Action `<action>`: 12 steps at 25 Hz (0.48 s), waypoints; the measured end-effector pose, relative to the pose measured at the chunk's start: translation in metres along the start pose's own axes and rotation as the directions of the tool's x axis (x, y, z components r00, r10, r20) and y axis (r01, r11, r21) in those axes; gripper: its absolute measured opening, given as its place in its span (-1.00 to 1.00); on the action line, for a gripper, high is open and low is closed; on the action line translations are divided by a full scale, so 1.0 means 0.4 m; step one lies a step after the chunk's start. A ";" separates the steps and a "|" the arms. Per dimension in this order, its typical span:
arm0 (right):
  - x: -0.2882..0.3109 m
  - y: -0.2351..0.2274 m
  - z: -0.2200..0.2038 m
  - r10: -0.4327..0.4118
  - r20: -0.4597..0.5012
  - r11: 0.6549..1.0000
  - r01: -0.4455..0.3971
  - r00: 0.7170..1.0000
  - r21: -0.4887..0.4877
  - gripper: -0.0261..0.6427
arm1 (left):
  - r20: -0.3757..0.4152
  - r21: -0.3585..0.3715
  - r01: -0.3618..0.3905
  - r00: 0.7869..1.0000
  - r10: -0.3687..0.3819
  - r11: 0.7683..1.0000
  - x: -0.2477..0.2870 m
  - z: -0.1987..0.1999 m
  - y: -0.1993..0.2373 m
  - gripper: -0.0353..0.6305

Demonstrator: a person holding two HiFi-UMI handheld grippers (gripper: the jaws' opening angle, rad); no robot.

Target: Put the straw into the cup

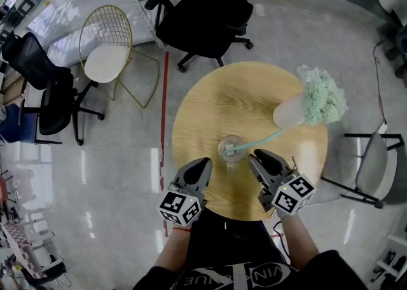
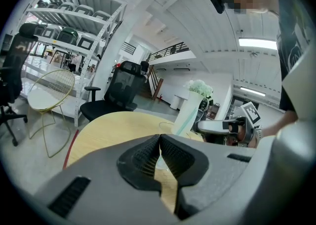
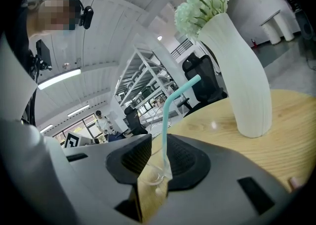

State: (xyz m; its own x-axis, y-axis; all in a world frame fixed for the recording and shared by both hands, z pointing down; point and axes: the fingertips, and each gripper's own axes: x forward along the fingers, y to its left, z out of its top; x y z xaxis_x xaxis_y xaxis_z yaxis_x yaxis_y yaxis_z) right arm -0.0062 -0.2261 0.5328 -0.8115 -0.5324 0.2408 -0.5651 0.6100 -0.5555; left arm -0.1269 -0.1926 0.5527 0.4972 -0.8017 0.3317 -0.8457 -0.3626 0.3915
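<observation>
A gold wire chair with a white seat [image 1: 105, 60] is seen on the floor well to the left of and beyond the clear glass cup [image 1: 230, 150]. A black swivel office chair [image 1: 203, 9] is stood farther back beyond the cup. The cup is set upright on the round light-wood table [image 1: 203, 110], towards its near edge.

The left gripper [image 1: 204, 165], grey with black ribbed pads, is held just to the near left of the cup and apart from it. In the left gripper view its jaws are pressed together at the tips, with nothing caught between them.

A thin teal bent straw [image 1: 261, 138] is stood in the cup. Its lower end is inside the glass and its upper end is leaned out to the right over the rim.

The right gripper [image 1: 255, 155] is held just to the near right of the cup, below the leaning straw. In the right gripper view its jaws are parted a little, and the cup and straw are seen through the gap; no grip on either is shown.

A tall white ribbed vase [image 1: 291, 112] with pale green flowers [image 1: 324, 96] is stood to the far right of the cup.
</observation>
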 end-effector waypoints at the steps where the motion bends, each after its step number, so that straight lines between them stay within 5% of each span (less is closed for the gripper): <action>1: -0.004 0.003 0.002 0.002 0.002 1.000 -0.002 1.000 -0.001 -0.66 | 0.003 0.001 0.000 1.000 0.000 1.000 -0.001 0.002 -0.004 -0.85; 12: -0.009 0.063 0.006 0.072 0.000 0.996 -0.072 0.997 -0.045 -0.91 | 0.047 0.008 -0.018 0.999 0.017 1.000 -0.033 0.015 -0.037 -0.85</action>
State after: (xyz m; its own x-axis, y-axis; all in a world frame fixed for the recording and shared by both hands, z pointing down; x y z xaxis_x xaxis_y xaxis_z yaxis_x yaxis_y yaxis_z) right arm -0.0172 -0.2104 0.5159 -0.8500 -0.4871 0.2006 -0.5116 0.6726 -0.5347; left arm -0.1222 -0.1796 0.5374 0.4729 -0.8292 0.2981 -0.8560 -0.3521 0.3786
